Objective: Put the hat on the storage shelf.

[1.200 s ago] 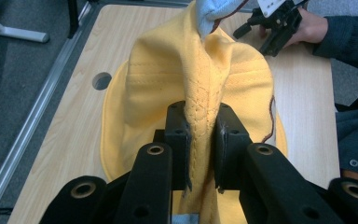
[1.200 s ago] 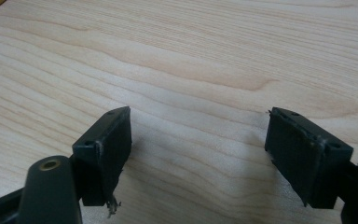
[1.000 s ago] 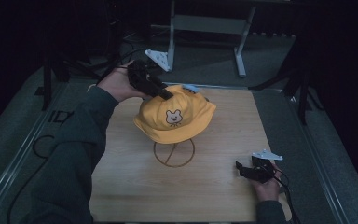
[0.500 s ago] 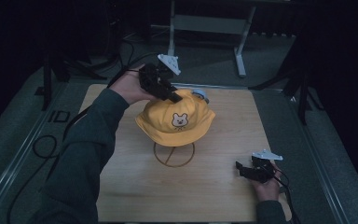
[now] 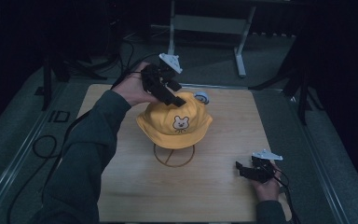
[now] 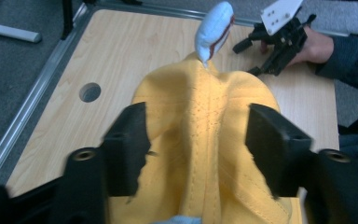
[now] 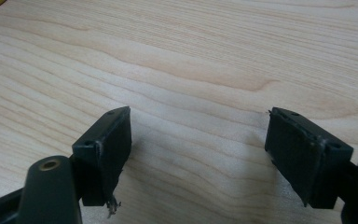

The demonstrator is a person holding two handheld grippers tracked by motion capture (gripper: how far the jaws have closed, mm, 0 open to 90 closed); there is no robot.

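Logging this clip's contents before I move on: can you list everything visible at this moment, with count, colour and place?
Hat: one, yellow with bear face, on the stand at table centre.
Ear: one, pale blue, on the hat.
Stand: one, wire ring base, under the hat.
Table: one, light wood.
Metal frame: one, grey, on the floor beyond the table.
Left gripper: one, black, open, jaws either side of the hat's crown.
Right gripper: one, black, open, low over the table's near right corner.

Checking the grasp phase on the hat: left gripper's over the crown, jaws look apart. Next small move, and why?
Probably close the left gripper on the yellow hat. In the left gripper view its jaws stand open on either side of the crown's raised centre seam, fabric between them, so a pinch seems ready. The hat sits on a wire stand; the right gripper rests open on the table, far off.
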